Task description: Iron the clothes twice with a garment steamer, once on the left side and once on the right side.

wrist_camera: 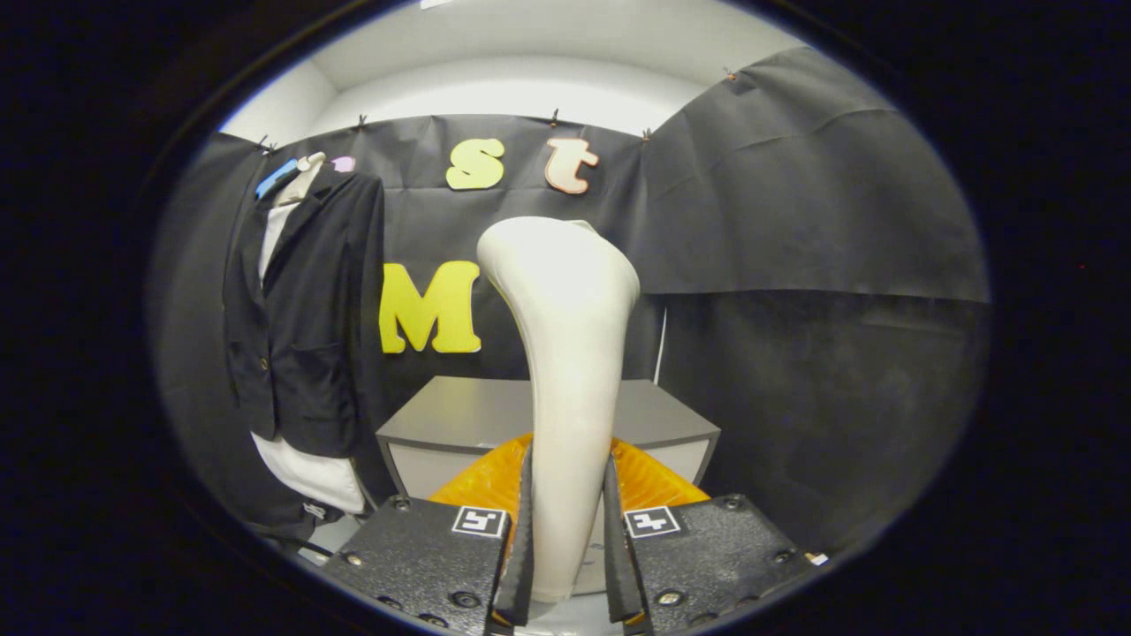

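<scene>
Off to the left of the tongs and well beyond them hangs one dark suit jacket (300, 309) over a white shirt (309, 473) on the black cloth wall. One glossy cream garment steamer (565, 353) stands upright, its handle clamped between both fingers of the tongs (570, 548). Just beyond sit one orange object (486, 481) and one grey cabinet (477, 415), with open room between steamer and jacket.

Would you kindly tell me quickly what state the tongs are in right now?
Tongs: shut on the garment steamer, both fingers pressed against its white handle, which stands upright between them.
</scene>
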A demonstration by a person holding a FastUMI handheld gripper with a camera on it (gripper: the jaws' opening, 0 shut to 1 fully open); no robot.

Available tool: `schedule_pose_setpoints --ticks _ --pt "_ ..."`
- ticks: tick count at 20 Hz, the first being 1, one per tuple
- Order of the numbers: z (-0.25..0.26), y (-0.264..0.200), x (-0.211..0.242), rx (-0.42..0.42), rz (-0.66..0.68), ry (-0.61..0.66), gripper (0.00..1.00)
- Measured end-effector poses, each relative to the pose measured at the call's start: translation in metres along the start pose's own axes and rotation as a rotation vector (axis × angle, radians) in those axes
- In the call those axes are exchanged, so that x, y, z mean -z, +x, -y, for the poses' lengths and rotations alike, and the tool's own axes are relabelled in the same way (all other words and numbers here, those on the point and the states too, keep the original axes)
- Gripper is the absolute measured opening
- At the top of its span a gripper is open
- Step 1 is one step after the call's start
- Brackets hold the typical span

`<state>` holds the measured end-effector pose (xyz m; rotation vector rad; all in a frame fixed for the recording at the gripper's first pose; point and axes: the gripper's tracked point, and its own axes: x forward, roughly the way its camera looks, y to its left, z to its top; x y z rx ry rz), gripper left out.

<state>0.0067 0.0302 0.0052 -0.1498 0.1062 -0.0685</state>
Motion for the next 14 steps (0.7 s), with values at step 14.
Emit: schedule_pose_setpoints --ticks 14 --pt "-0.017 -0.003 0.005 -0.064 -0.016 -0.031 0.35"
